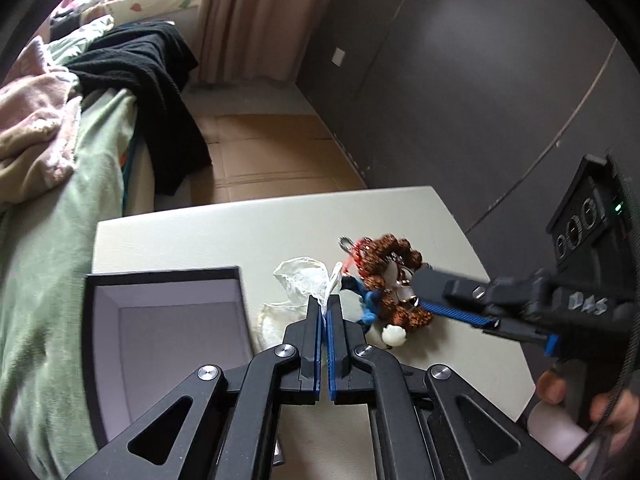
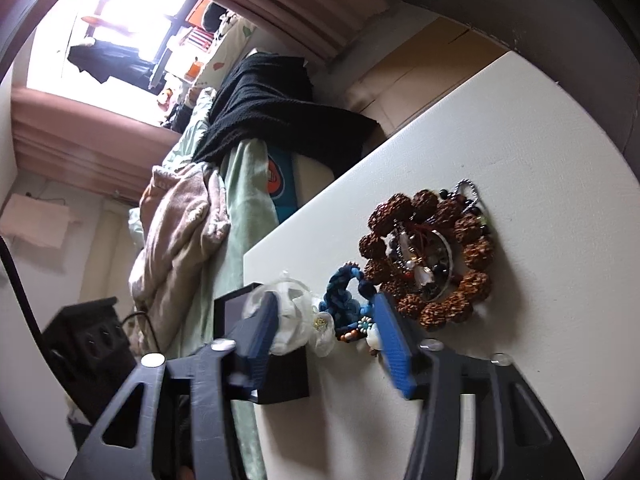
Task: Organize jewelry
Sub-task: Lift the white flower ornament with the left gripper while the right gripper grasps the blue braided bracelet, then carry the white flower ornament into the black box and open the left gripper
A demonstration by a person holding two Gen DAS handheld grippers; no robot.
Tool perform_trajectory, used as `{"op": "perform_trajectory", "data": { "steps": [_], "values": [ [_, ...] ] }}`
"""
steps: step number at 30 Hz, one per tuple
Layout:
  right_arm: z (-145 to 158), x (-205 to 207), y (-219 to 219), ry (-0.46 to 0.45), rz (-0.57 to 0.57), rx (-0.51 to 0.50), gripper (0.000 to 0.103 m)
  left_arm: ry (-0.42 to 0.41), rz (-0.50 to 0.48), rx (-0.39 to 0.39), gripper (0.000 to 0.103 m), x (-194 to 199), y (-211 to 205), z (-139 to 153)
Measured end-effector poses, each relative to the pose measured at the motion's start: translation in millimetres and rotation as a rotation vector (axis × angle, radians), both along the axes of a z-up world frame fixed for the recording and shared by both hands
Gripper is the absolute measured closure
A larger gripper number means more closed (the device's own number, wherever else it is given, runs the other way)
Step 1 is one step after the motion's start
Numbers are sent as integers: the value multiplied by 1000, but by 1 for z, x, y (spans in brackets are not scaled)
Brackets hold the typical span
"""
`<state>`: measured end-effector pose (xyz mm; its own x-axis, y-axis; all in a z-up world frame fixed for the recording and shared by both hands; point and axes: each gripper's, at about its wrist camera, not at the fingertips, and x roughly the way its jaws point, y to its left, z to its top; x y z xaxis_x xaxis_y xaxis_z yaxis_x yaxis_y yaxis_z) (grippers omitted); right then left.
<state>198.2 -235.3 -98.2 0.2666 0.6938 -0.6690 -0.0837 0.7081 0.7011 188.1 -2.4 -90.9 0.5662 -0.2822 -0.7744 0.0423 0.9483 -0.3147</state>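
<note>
- My left gripper (image 1: pixel 325 312): fingers clenched on a corner of the white gauze pouch (image 1: pixel 306 280), which lies on the table (image 1: pixel 200 240) beside the open black box (image 1: pixel 160 320).
- My right gripper (image 2: pixel 324 320): fingers spread wide, nothing clamped; blue cord (image 2: pixel 346 292) between them, brown bead bracelet (image 2: pixel 432 256) just beyond the right finger (image 2: pixel 394 344).

Brown bead bracelet (image 2: pixel 430 254), blue cord (image 2: pixel 346 294) (braided), white table (image 2: pixel 500 120).

one open black box (image 1: pixel 160 320), one sheer white pouch (image 1: pixel 304 280), two bead bracelets (image 2: pixel 432 256)
</note>
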Motion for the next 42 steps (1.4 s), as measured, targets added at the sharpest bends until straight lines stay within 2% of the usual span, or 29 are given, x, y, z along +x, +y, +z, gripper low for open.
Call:
{"op": "perform_trajectory", "data": {
  "steps": [8,14,17,20,25,30,31,32,33,36,42],
  "values": [
    [-15,0,23,37,33,-86,63,-52,65,-39,102,-11,34,21],
    [-24,-1,38,50,44,-200,63,-71,84,-58,102,-17,50,29],
    [-32,-1,41,69,29,-237,63,-76,91,-67,102,-17,53,31],
    [-31,-1,45,50,13,-272,63,-83,97,-72,102,-17,57,33],
    [-31,-3,39,69,-34,-320,63,-86,115,-75,102,-19,66,34],
    [-36,3,34,73,-79,-296,63,-88,126,-76,102,-22,68,34],
    [-36,3,34,69,-81,-297,66,-88,127,-76,102,-22,69,33],
    [-36,3,35,65,-83,-293,88,-87,129,-75,102,-22,69,33],
    [-36,3,35,65,-77,-280,95,-87,130,-75,102,-22,70,33],
    [-33,1,38,55,-64,-245,95,-89,141,-78,102,-25,76,36],
    [3,-9,49,-71,-12,-145,95,-109,166,-76,102,-34,87,46]
  ]
}}
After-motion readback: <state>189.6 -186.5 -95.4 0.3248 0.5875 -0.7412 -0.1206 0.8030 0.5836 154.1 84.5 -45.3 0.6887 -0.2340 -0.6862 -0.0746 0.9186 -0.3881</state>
